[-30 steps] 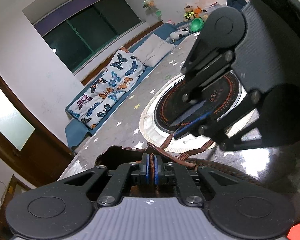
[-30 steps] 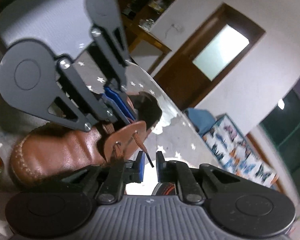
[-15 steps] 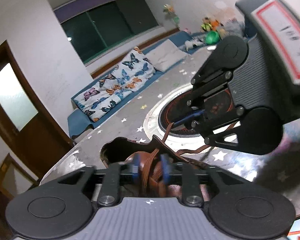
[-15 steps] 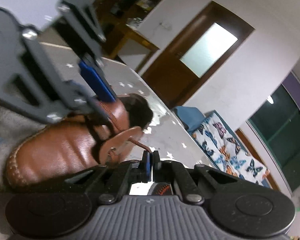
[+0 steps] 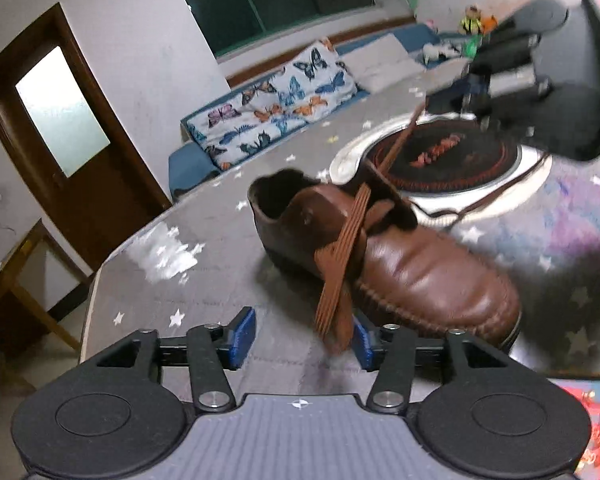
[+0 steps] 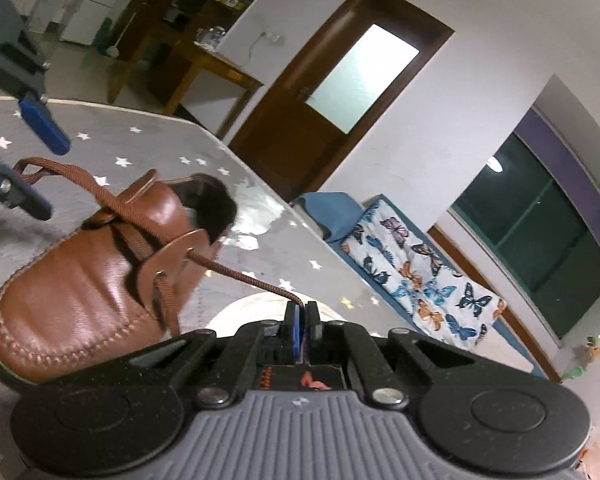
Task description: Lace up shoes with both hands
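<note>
Left wrist view: left tongs (image 5: 300, 338) standing wide and opening, blue pads (image 5: 242, 336) apart, nothing pressed between them. Flat brown lace loop (image 5: 342, 272) hanging over the near side of the brown leather shoe (image 5: 400, 264), its lower end dangling just beside the right-hand pad but not gripped. Shoe resting on the star-patterned surface (image 5: 204, 288), toe toward the lower right, opening toward the door. Beyond it, right tongs (image 5: 476, 84), blurred, drawing a lace end (image 5: 400, 144) up and away from the eyelets. Risk here: with the loop let go, likely to slacken or slide back through the eyelet while the other end is pulled; pad could also snag the loose loop and drag it sideways.

Right wrist view: right tongs (image 6: 302, 320) narrow, clamped on the thin tip of the lace end (image 6: 240, 276), stretched taut from the side flap of the shoe (image 6: 84, 280). Free loop (image 6: 60, 176) arching up at the far side near the left tongs' blue pad (image 6: 44, 126). Risks: only the very tip pinched, so a harder pull could slip it from the pads; unheld shoe could tip or skid across the surface (image 6: 148, 148) toward the pull; uneven lace lengths if drawn too far.
</note>
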{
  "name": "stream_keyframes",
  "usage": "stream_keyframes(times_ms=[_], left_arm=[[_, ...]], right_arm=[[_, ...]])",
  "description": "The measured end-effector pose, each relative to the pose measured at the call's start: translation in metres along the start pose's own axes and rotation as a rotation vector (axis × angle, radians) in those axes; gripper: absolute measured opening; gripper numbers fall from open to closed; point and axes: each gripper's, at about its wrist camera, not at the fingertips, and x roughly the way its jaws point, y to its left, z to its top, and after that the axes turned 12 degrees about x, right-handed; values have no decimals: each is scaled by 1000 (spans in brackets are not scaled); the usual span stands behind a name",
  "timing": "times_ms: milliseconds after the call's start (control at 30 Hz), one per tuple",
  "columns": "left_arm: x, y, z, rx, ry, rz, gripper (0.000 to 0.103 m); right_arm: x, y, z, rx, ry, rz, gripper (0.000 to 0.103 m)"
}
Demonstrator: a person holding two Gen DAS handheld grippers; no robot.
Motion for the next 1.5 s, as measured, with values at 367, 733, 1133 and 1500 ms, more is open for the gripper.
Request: stream_keyframes(times_ms=[367, 733, 1133, 1500], left_arm=[[17, -5, -12, 26, 90, -1, 65], [23, -6, -17, 30, 146, -8, 66], [25, -4, -14, 26, 156, -7, 69], [26, -4, -12, 29, 163, -9, 69]], right_arm=[[-11, -26, 5, 9, -22, -113, 2], [-19, -54, 8, -20, -36, -239, 2], [-25, -92, 9, 1, -41, -360, 1], [-27, -100, 11, 25, -73, -412, 1]])
